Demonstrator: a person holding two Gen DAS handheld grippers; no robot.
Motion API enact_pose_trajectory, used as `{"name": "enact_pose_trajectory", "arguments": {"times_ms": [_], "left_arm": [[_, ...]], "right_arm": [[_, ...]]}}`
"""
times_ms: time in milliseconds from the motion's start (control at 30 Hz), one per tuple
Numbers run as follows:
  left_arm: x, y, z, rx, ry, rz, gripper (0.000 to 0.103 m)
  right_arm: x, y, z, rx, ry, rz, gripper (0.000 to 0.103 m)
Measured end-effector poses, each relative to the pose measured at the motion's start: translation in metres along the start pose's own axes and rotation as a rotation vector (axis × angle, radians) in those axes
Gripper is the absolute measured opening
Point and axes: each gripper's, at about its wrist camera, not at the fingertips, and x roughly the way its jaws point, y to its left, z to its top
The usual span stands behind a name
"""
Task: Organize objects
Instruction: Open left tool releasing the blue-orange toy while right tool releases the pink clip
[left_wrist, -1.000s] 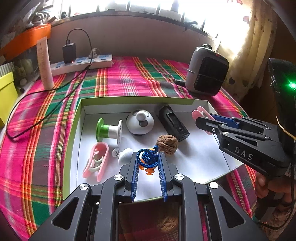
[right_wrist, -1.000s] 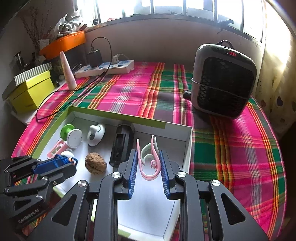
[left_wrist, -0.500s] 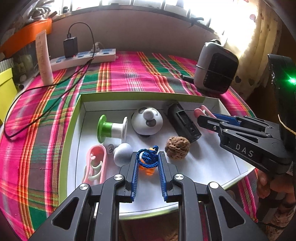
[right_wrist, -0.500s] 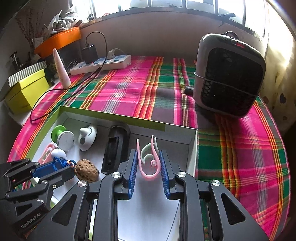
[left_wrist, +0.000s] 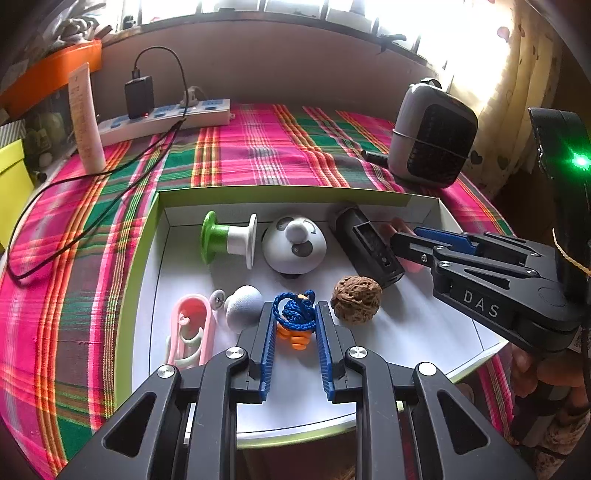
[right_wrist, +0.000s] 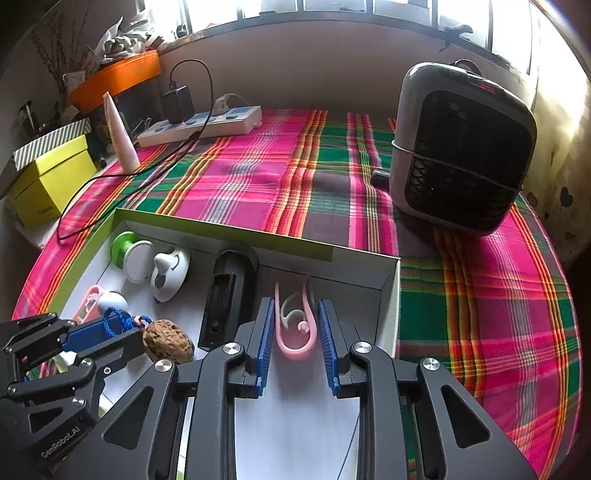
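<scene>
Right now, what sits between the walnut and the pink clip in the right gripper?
The black holder, lying in the tray between the walnut and the pink clip; the right wrist view shows it.

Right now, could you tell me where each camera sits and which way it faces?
Left wrist: on the left gripper, facing the white tray; its fingers grip a blue-corded orange charm; right gripper and hand visible.
Right wrist: on the right gripper, fingers around a pink clip, facing the heater.
Shared: tray, walnut, heater, power strip.
</scene>
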Motion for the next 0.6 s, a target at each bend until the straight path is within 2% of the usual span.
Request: {"name": "enact_pose_trajectory", "arguments": {"times_ms": [467, 600], "left_arm": [[0.0006, 0.0004, 0.0004, 0.005, 0.001, -0.001, 0.022], [0.0002, 0.001, 0.001, 0.004, 0.002, 0.003, 0.031]], "right_arm": [[0.0016, 0.0019, 0.0004, -0.008, 0.003, -0.012, 0.025], [0.0004, 0.0026, 0.0, -0.01, 0.0, -0.012, 0.025]]}}
